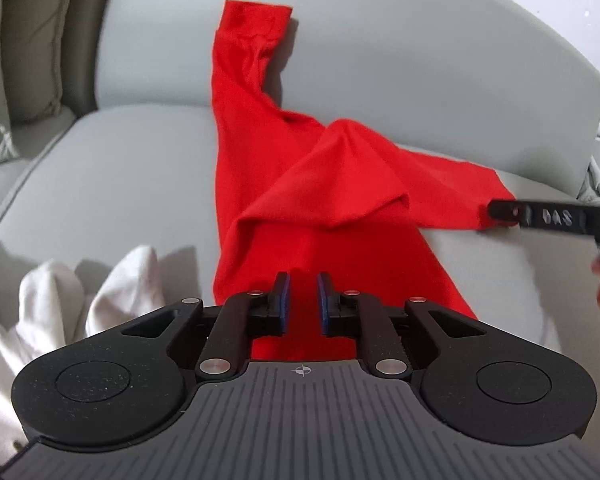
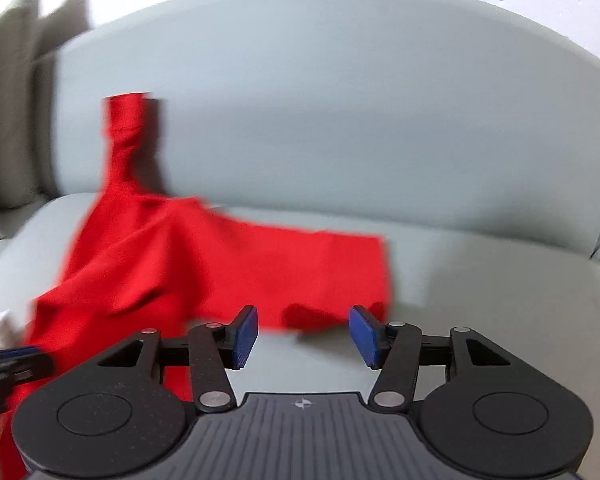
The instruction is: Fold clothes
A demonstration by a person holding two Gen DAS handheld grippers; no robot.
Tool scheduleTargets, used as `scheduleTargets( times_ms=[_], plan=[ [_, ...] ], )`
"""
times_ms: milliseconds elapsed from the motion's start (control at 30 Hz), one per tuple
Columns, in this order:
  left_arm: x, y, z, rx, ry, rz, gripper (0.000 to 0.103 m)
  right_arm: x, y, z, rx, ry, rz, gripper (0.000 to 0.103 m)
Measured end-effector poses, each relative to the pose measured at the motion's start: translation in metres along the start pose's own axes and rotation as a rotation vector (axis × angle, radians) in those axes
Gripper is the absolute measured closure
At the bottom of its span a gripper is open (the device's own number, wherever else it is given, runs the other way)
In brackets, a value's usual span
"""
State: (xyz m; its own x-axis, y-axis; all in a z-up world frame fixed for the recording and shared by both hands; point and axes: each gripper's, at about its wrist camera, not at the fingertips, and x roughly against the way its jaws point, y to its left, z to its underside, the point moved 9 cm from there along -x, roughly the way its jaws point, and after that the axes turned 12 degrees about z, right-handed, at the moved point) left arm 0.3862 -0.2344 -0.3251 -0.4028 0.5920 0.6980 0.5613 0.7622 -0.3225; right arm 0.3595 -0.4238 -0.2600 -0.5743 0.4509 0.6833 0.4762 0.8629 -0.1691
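Red garment [image 1: 300, 184] on grey sofa [image 1: 400, 80], spread ahead of both tongs; left tongs [image 1: 303, 292] slightly apart above its cloth; right tongs [image 2: 303, 334] apart, empty, at its sleeve edge

No text can be read with any certainty.

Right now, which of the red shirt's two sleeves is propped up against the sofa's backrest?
The long sleeve running up the grey backrest; the other sleeve lies flat on the seat.
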Motion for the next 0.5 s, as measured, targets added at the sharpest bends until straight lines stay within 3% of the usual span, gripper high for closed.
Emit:
scheduleTargets(
  times_ms=[133, 200, 300, 433, 500],
  plan=[
    [-0.009, 0.000, -0.002, 0.037, 0.006, 0.009, 0.087, -0.045, -0.014, -0.008, 0.054, 0.073, 0.014, 0.043],
    [-0.011, 0.000, -0.001, 0.029, 0.012, -0.002, 0.086, -0.059, -0.019, -0.004, 0.029, 0.114, -0.005, 0.029],
    [-0.012, 0.000, 0.000, 0.022, 0.018, -0.012, 0.085, -0.067, -0.027, -0.004, 0.011, 0.109, -0.026, 0.019],
    [-0.011, 0.001, 0.000, 0.024, 0.016, -0.010, 0.084, -0.053, -0.043, -0.017, -0.135, 0.104, -0.178, 0.023],
    [-0.012, 0.002, 0.001, 0.029, 0.017, -0.010, 0.084, -0.049, -0.050, -0.022, -0.161, 0.094, -0.196, 0.024]
  ],
)
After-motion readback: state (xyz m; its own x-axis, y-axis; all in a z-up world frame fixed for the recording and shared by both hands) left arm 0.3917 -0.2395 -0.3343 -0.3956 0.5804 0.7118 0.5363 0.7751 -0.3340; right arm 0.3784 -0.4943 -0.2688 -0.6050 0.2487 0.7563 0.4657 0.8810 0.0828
